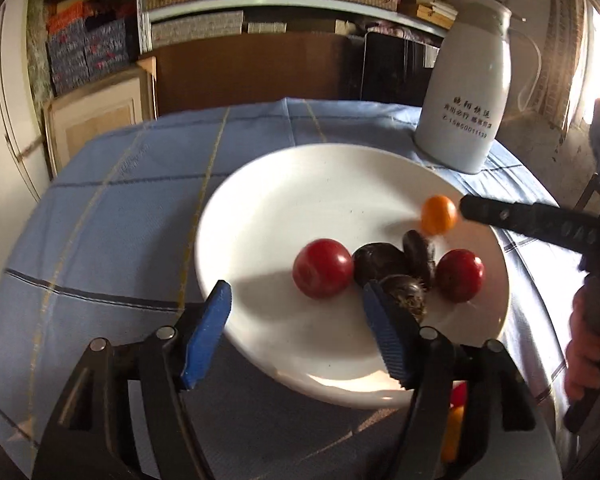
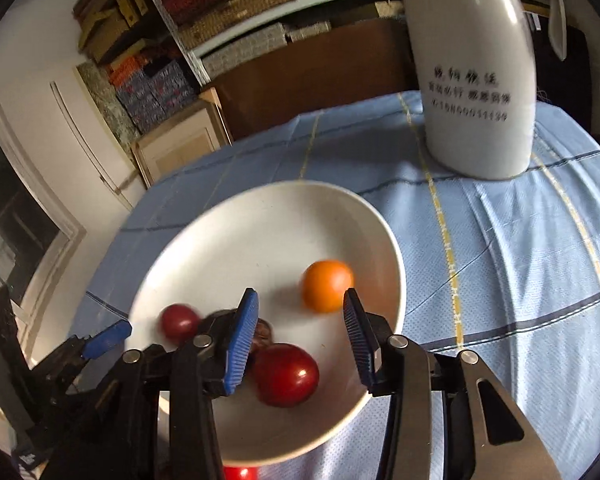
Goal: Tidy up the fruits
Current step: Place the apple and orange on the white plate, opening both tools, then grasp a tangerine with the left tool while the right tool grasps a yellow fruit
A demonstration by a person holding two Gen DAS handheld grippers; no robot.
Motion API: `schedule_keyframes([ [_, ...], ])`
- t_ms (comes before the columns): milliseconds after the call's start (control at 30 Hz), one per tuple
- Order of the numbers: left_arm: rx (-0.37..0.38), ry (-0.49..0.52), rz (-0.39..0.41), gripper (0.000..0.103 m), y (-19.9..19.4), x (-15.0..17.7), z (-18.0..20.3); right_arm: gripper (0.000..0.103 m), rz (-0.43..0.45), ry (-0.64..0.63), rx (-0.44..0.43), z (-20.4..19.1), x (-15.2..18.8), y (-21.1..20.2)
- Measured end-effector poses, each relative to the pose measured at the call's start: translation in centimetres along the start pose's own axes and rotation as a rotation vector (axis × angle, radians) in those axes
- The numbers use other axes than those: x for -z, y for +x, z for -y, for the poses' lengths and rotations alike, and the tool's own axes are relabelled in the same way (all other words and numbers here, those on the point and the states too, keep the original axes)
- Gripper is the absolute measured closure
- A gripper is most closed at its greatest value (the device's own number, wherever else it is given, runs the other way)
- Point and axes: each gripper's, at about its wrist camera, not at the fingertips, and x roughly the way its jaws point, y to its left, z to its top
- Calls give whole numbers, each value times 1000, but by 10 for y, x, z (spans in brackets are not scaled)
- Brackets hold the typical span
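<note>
A: Status? Which step are we on?

B: Drop-off, as far as I can judge. Both claws are over the white plate (image 1: 260,208) on the table (image 1: 112,208), and the fruit is going onto it. Left claw (image 1: 296,336) is released, nothing between the pads, with a red fruit (image 1: 322,268) just ahead of it. Right claw (image 2: 300,340) is also released and holds nothing. The orange fruit (image 2: 327,286) is just beyond its tips and looks blurred; I can't tell whether it has settled on the plate.

A: Count on the plate?

B: Two red fruits, the second one (image 1: 459,275) off to the right of the left claw. One orange one. Three dark brown pieces (image 1: 380,262) bunched between the reds, touching each other, one right against the left claw's right finger.

A: Anything still off the plate?

B: Yes. Below the plate's near rim, under the left claw, there's a bit of red and some orange-yellow (image 1: 454,428). Mostly hidden, can't count those.

A: Next move?

B: My guess: pull back, then go for those leftovers by the rim. They're small and round, so centre the pads and close gently. Watch the white jug (image 1: 468,92) at the far side.
</note>
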Motion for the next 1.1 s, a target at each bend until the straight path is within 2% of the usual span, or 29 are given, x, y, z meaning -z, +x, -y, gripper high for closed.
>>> schedule_keyframes([
  [33, 1, 0, 9, 36, -5, 1, 0, 58, 20, -8, -7, -3, 1, -12],
  [100, 13, -7, 29, 34, -19, 3, 0, 48, 64, -26, -17, -9, 6, -36],
  [233, -11, -19, 80, 16, -50, 23, -4, 38, 116, -37, -29, -11, 33, -71],
  [267, -15, -22, 80, 15, -53, 28, -5, 37, 121, -32, -27, -8, 42, -77],
  [400, -11, -47, 48, 14, -70, 64, -7, 33, 84, 24, 0, 13, 85, -88],
  [467, -8, -62, 44, 7, -81, 81, -5, 32, 56, 56, 9, 21, 98, -89],
  [533, 7, -79, 56, 5, -94, 95, -3, 32, 71, 86, -6, 27, 105, -97],
  [600, 33, -89, 68, 5, -106, 109, 0, 26, 98, 103, -5, 29, 112, -106],
  [733, 86, -90, 68, 5, -112, 121, 8, 26, 91, 108, -4, 30, 124, -109],
  [800, 101, -59, 58, 5, -110, 122, 17, 26, 85, 100, 0, 29, 127, -108],
  [933, 65, -19, -10, 5, -93, 120, 24, 26, 82, 97, 5, 28, 127, -108],
  [1000, 42, -39, -37, 4, -88, 121, 18, 26, 78, 103, 4, 30, 127, -108],
  [1067, 46, -91, -28, 4, -91, 121, 3, 26, 77, 107, 5, 31, 127, -108],
  [1100, 6, -119, -10, 4, -95, 121, -7, 26, 77, 109, 4, 31, 127, -108],
])
